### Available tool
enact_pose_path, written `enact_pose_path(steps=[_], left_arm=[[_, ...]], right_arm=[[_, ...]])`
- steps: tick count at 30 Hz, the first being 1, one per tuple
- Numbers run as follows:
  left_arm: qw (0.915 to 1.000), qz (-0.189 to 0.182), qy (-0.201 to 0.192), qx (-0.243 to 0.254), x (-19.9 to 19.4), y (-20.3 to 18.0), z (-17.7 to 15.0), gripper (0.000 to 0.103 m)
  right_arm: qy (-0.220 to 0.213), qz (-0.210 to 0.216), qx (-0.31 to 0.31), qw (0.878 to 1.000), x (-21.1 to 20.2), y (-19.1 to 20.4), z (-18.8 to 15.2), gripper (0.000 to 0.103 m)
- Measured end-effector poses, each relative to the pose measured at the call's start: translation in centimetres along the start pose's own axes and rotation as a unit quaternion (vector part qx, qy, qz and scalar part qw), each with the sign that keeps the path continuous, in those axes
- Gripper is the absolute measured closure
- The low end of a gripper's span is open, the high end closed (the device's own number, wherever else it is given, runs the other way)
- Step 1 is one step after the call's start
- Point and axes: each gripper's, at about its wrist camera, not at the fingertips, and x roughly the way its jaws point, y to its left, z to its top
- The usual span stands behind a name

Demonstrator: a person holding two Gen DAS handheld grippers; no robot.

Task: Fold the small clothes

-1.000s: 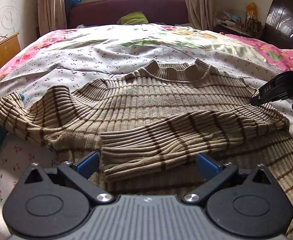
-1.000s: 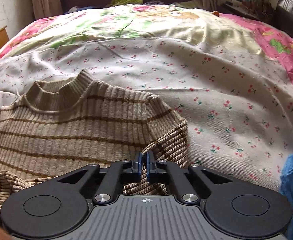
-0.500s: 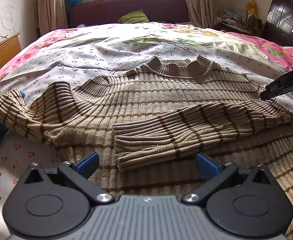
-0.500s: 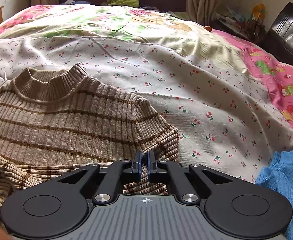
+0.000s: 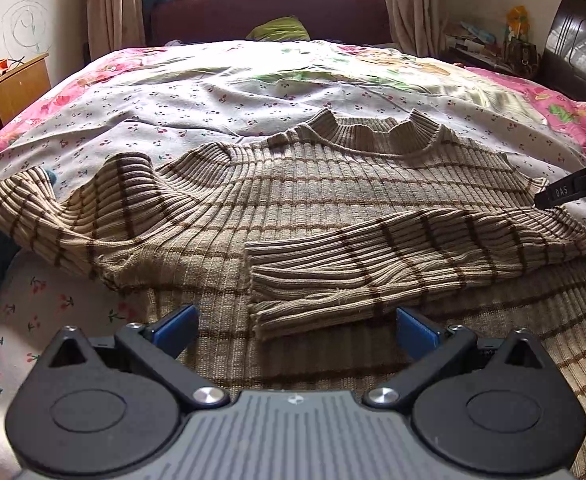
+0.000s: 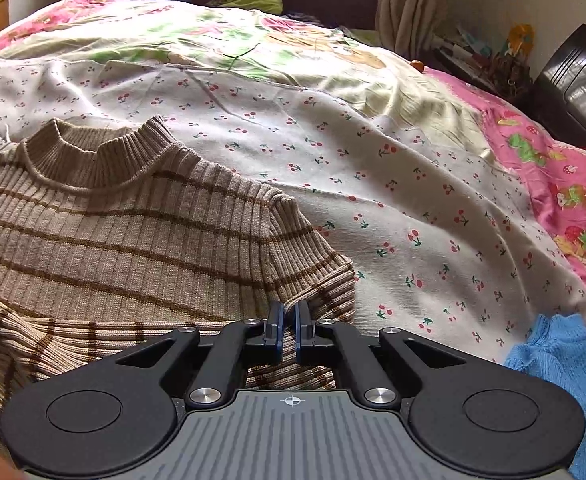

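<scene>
A tan ribbed sweater with brown stripes lies flat on the bed, collar away from me. Its right sleeve is folded across the body toward the left; its left sleeve lies spread out to the left. My left gripper is open and empty, just above the sweater's lower part near the folded sleeve's cuff. My right gripper is shut on a fold of the sweater at its right shoulder; its black finger shows in the left wrist view.
The bed is covered by a white cherry-print sheet over a pink floral quilt. A blue knit piece lies at the right. A wooden desk stands left, a dark headboard behind, cluttered shelves at the far right.
The right gripper has shifted to the right, keeping its hold on the shoulder, and the sweater has slid right with it. The left gripper stays open over the lower part.
</scene>
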Motion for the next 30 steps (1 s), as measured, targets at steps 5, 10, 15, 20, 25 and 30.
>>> enact_pose_path(steps=[5, 10, 15, 20, 25, 30], left_arm=[[1.0000, 0.002, 0.003, -0.003, 0.1, 0.2, 0.0, 0.000], [1.0000, 0.005, 0.002, 0.001, -0.1, 0.2, 0.0, 0.000], [0.9998, 0.021, 0.002, -0.004, -1.4, 1.1, -0.1, 0.000], [0.9996, 0.027, 0.000, -0.010, -2.5, 1.9, -0.5, 0.000], [0.9998, 0.020, -0.002, -0.008, -2.5, 2.1, -0.5, 0.000], [0.9998, 0.010, -0.004, -0.016, -2.6, 2.7, -0.3, 0.000]], right_arm=[[0.003, -0.010, -0.004, 1.000, 0.1, -0.3, 0.0, 0.100], [0.003, -0.006, -0.004, 1.000, -0.5, -0.2, 0.1, 0.100], [-0.044, 0.044, -0.027, 0.998, -4.2, 1.0, 0.2, 0.089], [-0.051, 0.209, -0.092, 0.972, -6.9, 6.1, 0.9, 0.089], [-0.063, 0.300, -0.209, 0.929, -7.6, 12.6, 1.3, 0.087], [-0.025, 0.336, -0.312, 0.888, -6.6, 16.9, 1.5, 0.082]])
